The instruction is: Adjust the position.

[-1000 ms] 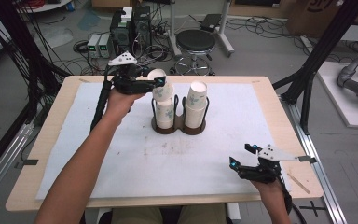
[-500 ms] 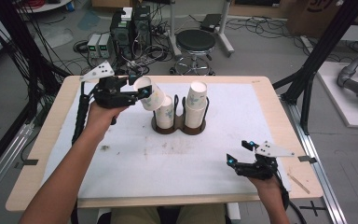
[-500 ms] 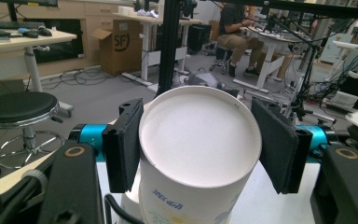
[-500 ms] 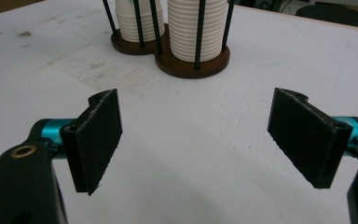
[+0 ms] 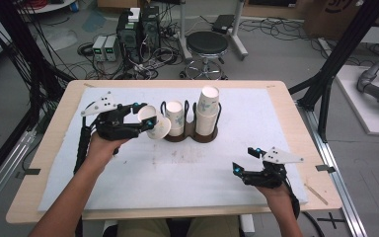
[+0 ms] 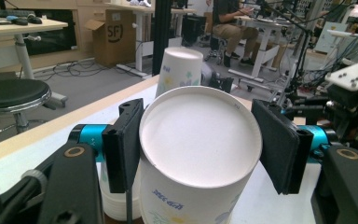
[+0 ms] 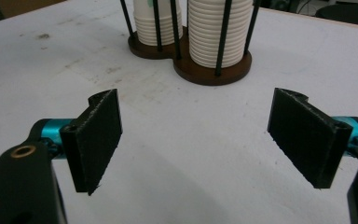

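— High view first: where does the left tool (image 5: 146, 114) sit?
— Toward the left half of the worktop (image 5: 276, 89), closer to the far edge than the near one, just left of the cup holder (image 5: 191, 133). Its jaws are clamped on a paper cup (image 5: 154, 122), which lies tilted on its side between them, its open mouth facing the holder.
— And the left gripper view?
— The same cup (image 6: 199, 154) shows bottom-first, its round white base between the two black pads (image 6: 125, 140), both pads pressed against its wall. Another cup (image 6: 181, 70) stands upside down behind it.
— What about the holder?
— It is a dark wooden base with thin black uprights, standing at the middle of the worktop, nearer the far edge. It carries two stacks of cups: a shorter stack (image 5: 174, 116) on the left, just beside the held cup, and a taller stack (image 5: 207, 112) on the right.
— The right tool (image 5: 245, 160)?
— Near the worktop's near right corner, well apart from the holder. In the right gripper view its jaws stand wide apart with nothing between them, just above the white mat (image 7: 191, 154), pointing toward the holder (image 7: 191, 63).
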A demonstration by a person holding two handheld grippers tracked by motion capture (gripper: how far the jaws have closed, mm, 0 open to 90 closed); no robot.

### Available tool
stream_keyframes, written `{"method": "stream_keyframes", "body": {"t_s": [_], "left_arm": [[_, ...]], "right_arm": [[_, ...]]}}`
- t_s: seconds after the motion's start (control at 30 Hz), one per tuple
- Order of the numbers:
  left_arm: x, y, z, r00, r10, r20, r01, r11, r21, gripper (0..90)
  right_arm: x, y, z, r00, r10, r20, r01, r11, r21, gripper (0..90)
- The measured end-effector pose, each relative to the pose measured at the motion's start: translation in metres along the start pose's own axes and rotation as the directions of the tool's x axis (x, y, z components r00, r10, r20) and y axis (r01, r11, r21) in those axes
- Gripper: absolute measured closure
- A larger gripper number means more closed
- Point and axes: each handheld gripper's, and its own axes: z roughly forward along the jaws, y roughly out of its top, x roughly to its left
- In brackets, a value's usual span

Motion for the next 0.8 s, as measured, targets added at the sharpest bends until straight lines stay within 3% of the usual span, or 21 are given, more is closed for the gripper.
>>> {"method": "stream_keyframes", "body": {"t_s": [0.17,0.37,0.53,0.57,0.63,0.73,0.77,0.8], "left_arm": [[-0.007,-0.016,0.000,0.9998,0.006,0.017,-0.006,1.0000,0.007,37.0],[-0.017,-0.029,-0.001,0.9996,0.011,0.026,-0.011,0.9999,0.011,37.0],[-0.022,-0.033,0.001,0.9995,0.012,0.028,-0.013,0.9995,0.027,37.0],[-0.025,-0.035,0.002,0.9993,0.009,0.037,-0.010,0.9995,0.030,36.9],[-0.027,-0.037,0.005,0.9989,0.011,0.045,-0.013,0.9991,0.040,36.9],[-0.030,-0.039,0.008,0.9988,0.011,0.049,-0.014,0.9983,0.056,36.9],[-0.031,-0.040,0.009,0.9986,0.011,0.052,-0.014,0.9980,0.062,36.9],[-0.032,-0.042,0.010,0.9984,0.004,0.056,-0.008,0.9983,0.058,36.9]], "right_arm": [[0.008,0.004,0.005,0.9991,-0.023,-0.036,0.022,1.000,-0.019,18.1],[0.016,0.012,0.016,0.9925,-0.038,-0.116,0.036,0.999,-0.018,18.0],[0.022,0.020,0.024,0.9820,-0.076,-0.173,0.074,0.997,-0.017,18.0],[0.025,0.025,0.028,0.9761,-0.093,-0.197,0.092,0.996,-0.014,18.0],[0.027,0.030,0.033,0.9681,-0.101,-0.230,0.102,0.995,-0.008,18.0],[0.030,0.034,0.038,0.9631,-0.095,-0.252,0.099,0.995,0.003,18.0],[0.033,0.037,0.042,0.9545,-0.097,-0.282,0.102,0.995,0.002,18.1],[0.033,0.037,0.042,0.9545,-0.097,-0.282,0.102,0.995,0.002,18.1]]}}
